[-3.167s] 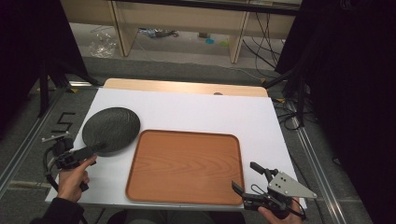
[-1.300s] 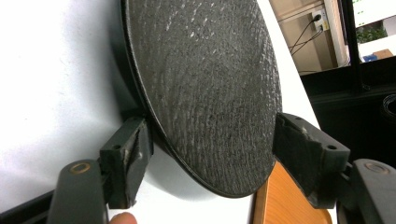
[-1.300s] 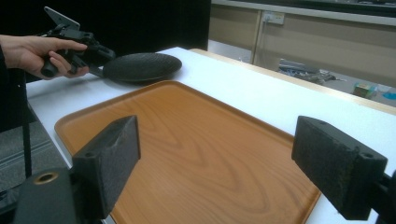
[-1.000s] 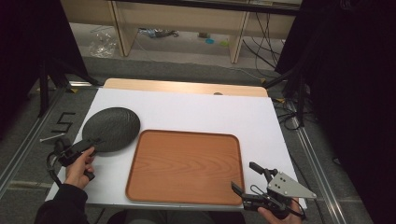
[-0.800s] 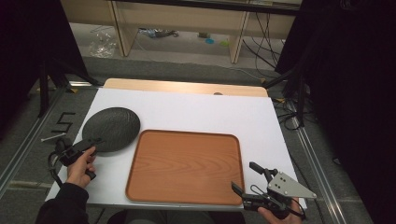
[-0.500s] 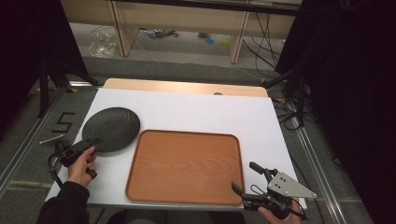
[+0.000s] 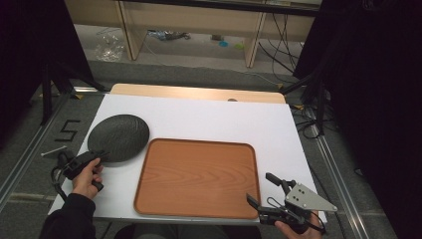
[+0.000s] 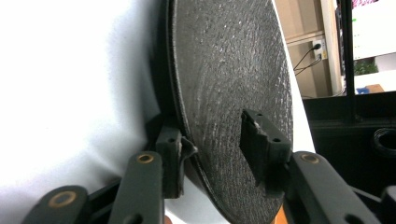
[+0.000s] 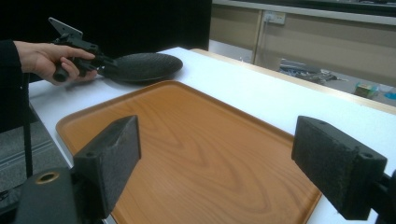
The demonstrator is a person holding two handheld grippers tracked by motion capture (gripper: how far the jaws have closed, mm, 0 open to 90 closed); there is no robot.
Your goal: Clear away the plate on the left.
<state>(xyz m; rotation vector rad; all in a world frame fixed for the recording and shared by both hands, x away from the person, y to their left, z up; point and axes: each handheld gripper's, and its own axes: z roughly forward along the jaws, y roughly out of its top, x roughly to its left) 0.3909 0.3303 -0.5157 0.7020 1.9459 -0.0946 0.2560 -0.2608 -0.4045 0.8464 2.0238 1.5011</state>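
Right gripper: held at the table's near right corner, jaws spread wide with nothing between them.
Wooden tray: laid flat on the white table, just beyond the right gripper.
Left gripper: jaws set on either side of the plate's near rim; whether the rim is clamped cannot be told.
Dark plate: seen at the far left, just beside the tray's corner.

My left tongs have let go their pinch on the near rim of the dark textured plate: in the left gripper view one pad sits over the plate's face and the other under its rim, a gap showing on the upper side. The plate, tilted up 3.2 s ago, now lies flatter on the white bench and a little farther from me.
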